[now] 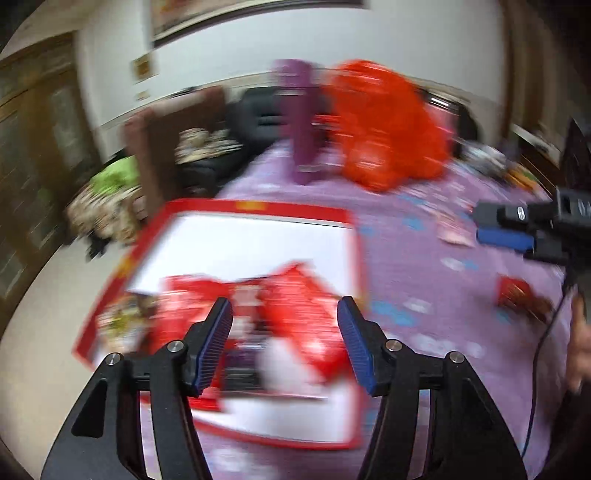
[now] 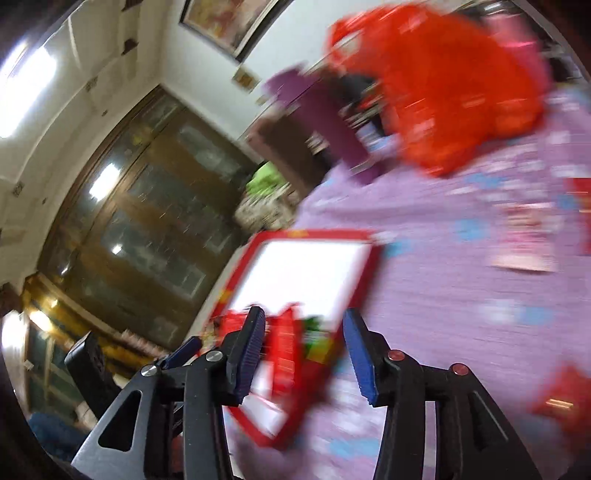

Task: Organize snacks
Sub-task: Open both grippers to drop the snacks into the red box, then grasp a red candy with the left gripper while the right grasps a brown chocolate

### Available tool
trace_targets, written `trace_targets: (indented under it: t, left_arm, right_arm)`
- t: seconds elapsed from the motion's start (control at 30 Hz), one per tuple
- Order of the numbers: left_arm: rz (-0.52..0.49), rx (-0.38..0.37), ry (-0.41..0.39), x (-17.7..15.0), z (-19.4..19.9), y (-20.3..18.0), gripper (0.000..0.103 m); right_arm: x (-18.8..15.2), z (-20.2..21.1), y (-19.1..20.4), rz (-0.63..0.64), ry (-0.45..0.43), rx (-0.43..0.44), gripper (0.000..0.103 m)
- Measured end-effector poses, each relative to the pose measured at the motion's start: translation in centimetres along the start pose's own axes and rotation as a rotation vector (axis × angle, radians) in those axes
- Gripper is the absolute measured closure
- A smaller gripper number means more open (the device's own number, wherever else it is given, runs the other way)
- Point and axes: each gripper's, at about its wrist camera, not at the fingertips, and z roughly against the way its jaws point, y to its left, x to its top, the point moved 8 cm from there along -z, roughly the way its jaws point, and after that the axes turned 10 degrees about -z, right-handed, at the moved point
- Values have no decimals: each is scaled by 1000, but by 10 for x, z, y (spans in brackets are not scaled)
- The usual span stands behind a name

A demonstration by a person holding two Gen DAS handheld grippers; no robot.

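Around you the room is smeared by blur: a white wall [image 1: 229,62] with a framed picture [image 2: 225,22], a tall dark wooden cabinet with glass doors [image 2: 147,206], what looks like a black armchair [image 1: 255,118], a pale floor [image 1: 48,314], and bright ceiling light [image 2: 26,85].

Both views heavily motion-blurred; snack packets [image 1: 295,306] and purple tablecloth [image 1: 443,266] smeared, print unreadable. Gripper fingers [image 1: 218,339] close to lens comparatively sharp. Bright ceiling light [image 2: 26,88] top left in right wrist view, reflected in dark cabinet glass [image 2: 110,184]. White tray floor [image 2: 306,273] blown out. Fisheye bending, dark corners.
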Motion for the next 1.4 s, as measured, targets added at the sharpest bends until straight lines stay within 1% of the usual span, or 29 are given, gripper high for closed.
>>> trace_targets:
  t: [0.03, 0.07, 0.13, 0.2, 0.23, 0.27, 0.3, 0.37, 0.43, 0.47, 0.53, 0.6, 0.67, 0.7, 0.73, 0.77, 0.8, 0.87, 0.93, 0.97, 1.0, 1.03, 1.1, 1.13, 1.17, 1.23, 1.33, 1.4]
  left_arm:
    - [-42, -29, -6, 3, 0, -21, 45]
    - [-76, -54, -8, 6, 1, -38, 45]
    - [-144, -116, -13, 11, 2, -75, 45]
    - [-217, -155, -23, 16, 3, -108, 45]
    - [-242, -161, -26, 18, 4, -117, 45]
    - [-271, -166, -28, 20, 4, -128, 45]
    - [-287, -168, -28, 22, 4, -134, 45]
    - [-307, -174, -28, 24, 4, -144, 45]
    - [-311, -179, -24, 25, 5, -147, 45]
    - [-311, -177, -22, 27, 5, -148, 45]
    - [-307, -166, -18, 28, 4, -143, 45]
    - [-298, -159, -17, 27, 1, -137, 45]
    - [-289, -149, -9, 25, -2, -130, 45]
    - [-286, -147, -5, 25, -4, -129, 45]
    - [-284, -145, 2, 25, -7, -127, 45]
    - [-283, -145, 7, 25, -9, -126, 45]
    - [-283, -148, 11, 25, -10, -126, 45]
    - [-290, -160, 10, 28, -13, -129, 45]
    - [-320, -174, -2, 31, -14, -137, 45]
    - [-336, -181, -4, 33, -15, -141, 45]
    - [-346, -191, -3, 34, -16, -146, 45]
    - [-351, -207, -1, 36, -18, -152, 45]
    - [-362, -223, 0, 38, -20, -160, 45]
    - [-376, -226, -3, 39, -21, -165, 45]
    - [-394, -223, -6, 39, -23, -170, 45]
    - [-428, -222, -11, 40, -24, -176, 45]
    - [-472, -242, -19, 41, -23, -184, 45]
    - [-502, -270, -30, 43, -21, -190, 45]
  right_arm:
    - [2, 21, -16, -9, -27, -31, 52]
    - [3, 36, -28, -17, -42, -53, 50]
    - [3, 79, -65, -53, -88, -126, 47]
    - [-1, 116, -104, -101, -100, -197, 44]
    - [-7, 129, -120, -147, -83, -212, 44]
    - [-13, 139, -135, -211, -60, -195, 44]
    - [-21, 147, -145, -276, -34, -150, 44]
    - [-35, 153, -155, -361, 16, -91, 44]
    - [-47, 157, -167, -422, 35, -108, 44]
    - [-50, 155, -169, -430, 39, -109, 44]
    - [-46, 145, -168, -441, 48, -113, 44]
    - [-43, 133, -172, -465, 58, -138, 44]
    - [-38, 121, -181, -514, 60, -141, 45]
    - [-32, 116, -185, -531, 49, -141, 49]
    - [-23, 112, -188, -529, 26, -163, 50]
    - [-18, 109, -189, -519, 18, -178, 51]
    - [-9, 103, -188, -483, 11, -212, 53]
    - [3, 90, -186, -417, 21, -256, 55]
    - [14, 83, -184, -383, 25, -295, 59]
    - [19, 79, -183, -341, 24, -326, 60]
    - [21, 79, -185, -301, 19, -353, 66]
    - [25, 75, -184, -237, 10, -394, 68]
    - [25, 72, -182, -165, 11, -425, 70]
    - [23, 71, -181, -121, 16, -444, 74]
    - [22, 71, -180, -67, 19, -469, 76]
    - [17, 69, -177, 29, 35, -498, 76]
    - [8, 68, -170, 184, 53, -602, 74]
    - [3, 65, -168, 245, 62, -646, 72]
